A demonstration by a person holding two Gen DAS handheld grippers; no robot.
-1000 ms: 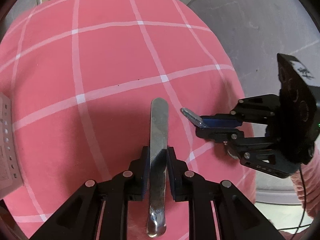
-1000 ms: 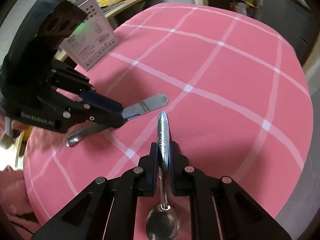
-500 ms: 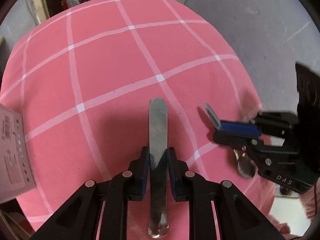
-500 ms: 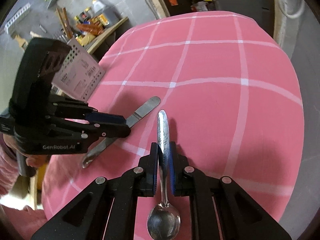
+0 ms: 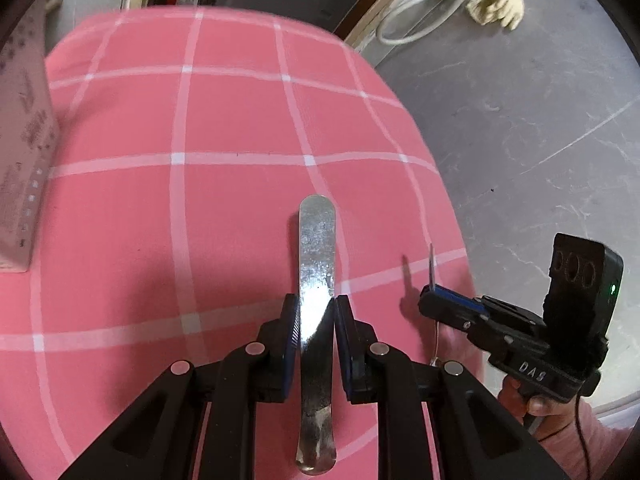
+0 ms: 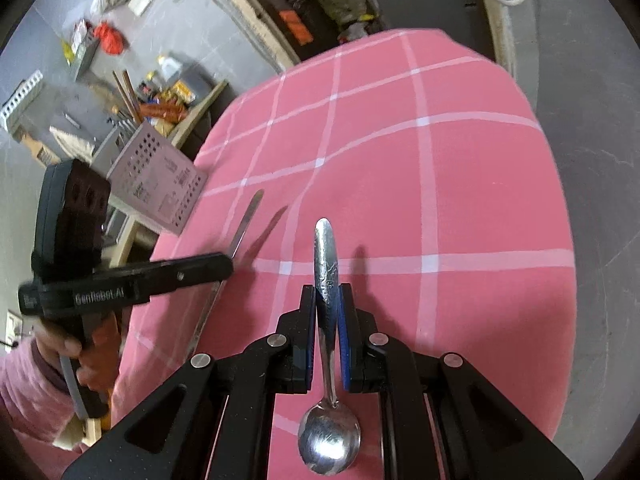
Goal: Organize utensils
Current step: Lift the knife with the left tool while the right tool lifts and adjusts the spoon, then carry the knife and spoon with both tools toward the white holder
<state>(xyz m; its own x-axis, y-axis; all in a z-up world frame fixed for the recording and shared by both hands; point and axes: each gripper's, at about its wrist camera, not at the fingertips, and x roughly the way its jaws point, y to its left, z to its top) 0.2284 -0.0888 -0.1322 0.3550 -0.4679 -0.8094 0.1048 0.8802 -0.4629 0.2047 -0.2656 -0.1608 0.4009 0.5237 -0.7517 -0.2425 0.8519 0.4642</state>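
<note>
My left gripper (image 5: 316, 308) is shut on a flat steel knife (image 5: 316, 248), whose rounded tip points forward above the pink checked tablecloth (image 5: 200, 220). Its other end hangs back under the camera. My right gripper (image 6: 327, 300) is shut on the handle of a steel spoon (image 6: 325, 256), with the bowl toward the camera. In the left wrist view the right gripper (image 5: 430, 298) is at the right over the table's edge, and the spoon (image 5: 431, 264) shows edge-on. The right wrist view has the left gripper (image 6: 228, 268) at the left, its knife (image 6: 248, 216) a thin sliver.
A pale perforated box (image 6: 160, 180) stands at the table's left rim and also shows blurred in the left wrist view (image 5: 20, 160). A hand in a pink sleeve (image 6: 92, 356) holds each gripper. Grey floor and clutter lie beyond the round table.
Both grippers have shifted and rolled while keeping their utensils. The spoon handle now stands edge-on in the left wrist view. The knife has turned edge-on in the right wrist view, and the box has come closer at the left.
</note>
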